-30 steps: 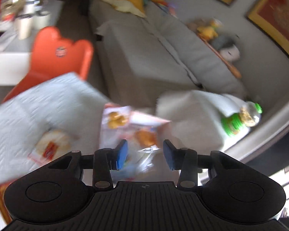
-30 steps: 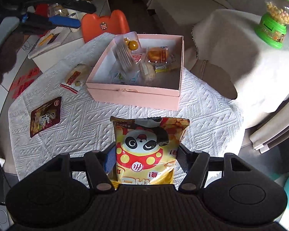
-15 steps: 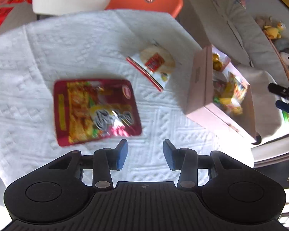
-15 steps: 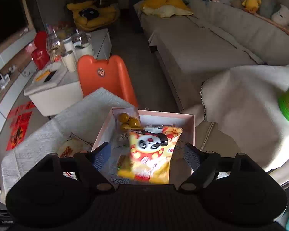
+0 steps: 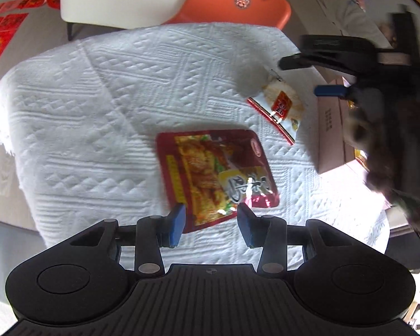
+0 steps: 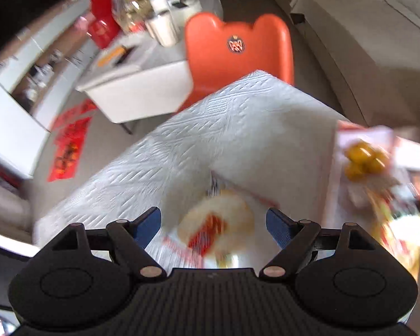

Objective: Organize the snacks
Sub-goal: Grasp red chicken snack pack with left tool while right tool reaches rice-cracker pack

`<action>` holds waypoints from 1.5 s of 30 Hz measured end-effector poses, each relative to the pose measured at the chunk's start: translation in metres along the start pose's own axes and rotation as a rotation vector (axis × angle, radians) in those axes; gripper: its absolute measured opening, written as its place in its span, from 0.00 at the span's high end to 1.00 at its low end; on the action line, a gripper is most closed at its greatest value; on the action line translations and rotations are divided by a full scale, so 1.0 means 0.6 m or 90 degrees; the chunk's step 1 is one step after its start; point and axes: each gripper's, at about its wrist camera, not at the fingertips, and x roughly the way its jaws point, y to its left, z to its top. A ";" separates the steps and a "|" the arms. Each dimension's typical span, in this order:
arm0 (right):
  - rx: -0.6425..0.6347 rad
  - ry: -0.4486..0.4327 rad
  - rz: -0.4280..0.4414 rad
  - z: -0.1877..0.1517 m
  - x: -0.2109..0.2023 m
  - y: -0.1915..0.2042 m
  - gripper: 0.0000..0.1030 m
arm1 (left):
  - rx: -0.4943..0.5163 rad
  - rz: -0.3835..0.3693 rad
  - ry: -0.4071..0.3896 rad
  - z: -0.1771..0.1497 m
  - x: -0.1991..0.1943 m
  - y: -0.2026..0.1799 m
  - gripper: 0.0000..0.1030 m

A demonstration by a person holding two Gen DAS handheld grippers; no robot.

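Left wrist view: your left tool (image 5: 211, 221) hangs released over the near edge of the red pouch (image 5: 217, 173), pads apart and pressing on nothing. That pouch lies flat on the table (image 5: 98, 106), still outside the pink box (image 5: 331, 134). Just beyond it a white packet (image 5: 280, 106) lies beside the box wall, also loose. Your right tool (image 5: 316, 77) reaches in above that packet, blurred. Count here: one pouch, one packet, one box, two tools, one orange chair (image 5: 238, 2). So two snacks are left out, as far as this view shows.

Right wrist view: your right tool (image 6: 212, 224) stands open and empty, with the white packet (image 6: 218, 221) on the table (image 6: 182, 154) below the gap, not gripped. The box (image 6: 333, 173) at right already holds several snacks, too blurred to count. I judge the job mostly done: each tool has one item to lift in.
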 end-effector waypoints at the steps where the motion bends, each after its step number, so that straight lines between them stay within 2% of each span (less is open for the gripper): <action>1: -0.010 0.002 -0.028 0.008 0.027 0.015 0.20 | 0.002 -0.001 0.000 0.003 -0.007 0.009 0.56; 3: -0.048 0.000 -0.075 0.014 0.064 0.038 0.25 | 0.006 -0.007 -0.002 0.011 -0.021 0.025 0.56; 4: -0.073 0.006 -0.092 0.009 0.076 0.044 0.37 | 0.009 -0.010 -0.004 0.016 -0.028 0.033 0.56; 5: -0.087 0.020 -0.100 0.004 0.085 0.052 0.45 | 0.012 -0.012 -0.006 0.021 -0.036 0.041 0.56; 8: -0.099 0.035 -0.067 -0.036 0.070 0.067 0.51 | 0.022 -0.024 -0.005 0.040 -0.046 0.061 0.56; 11: -0.104 0.060 -0.046 -0.105 0.038 0.077 0.51 | 0.039 -0.036 0.016 0.056 -0.036 0.069 0.56; 14: -0.131 0.049 -0.074 -0.178 -0.004 0.079 0.51 | 0.061 -0.057 0.024 0.067 -0.018 0.061 0.56; 16: -0.149 0.062 -0.093 -0.219 -0.028 0.076 0.50 | 0.079 -0.070 0.023 0.081 -0.004 0.050 0.56; 20: -0.103 0.076 -0.100 -0.274 -0.073 0.058 0.49 | 0.145 -0.067 -0.014 0.128 0.029 0.014 0.56; 22: -0.067 0.068 -0.081 -0.296 -0.097 0.050 0.47 | 0.164 -0.064 -0.011 0.148 0.053 0.003 0.56; 25: -0.061 0.055 -0.042 -0.316 -0.118 0.069 0.42 | 0.167 -0.063 0.049 0.154 0.095 0.003 0.56; 26: -0.069 0.053 -0.040 -0.321 -0.120 0.079 0.42 | 0.177 -0.065 0.038 0.149 0.090 0.002 0.57; 29: -0.064 0.053 -0.054 -0.322 -0.121 0.091 0.42 | 0.206 -0.078 0.088 0.114 0.080 -0.006 0.57; 32: -0.058 0.053 -0.065 -0.316 -0.118 0.077 0.42 | 0.229 -0.082 0.114 0.068 0.068 -0.012 0.56; 36: -0.080 0.061 -0.100 -0.331 -0.118 0.057 0.42 | 0.219 -0.052 0.095 0.033 0.056 -0.025 0.56; 39: -0.072 0.065 -0.091 -0.339 -0.132 0.038 0.42 | 0.181 -0.046 0.089 0.038 0.061 -0.032 0.48; 45: -0.069 0.079 -0.091 -0.357 -0.141 0.018 0.41 | 0.177 -0.013 0.098 0.042 0.082 -0.074 0.47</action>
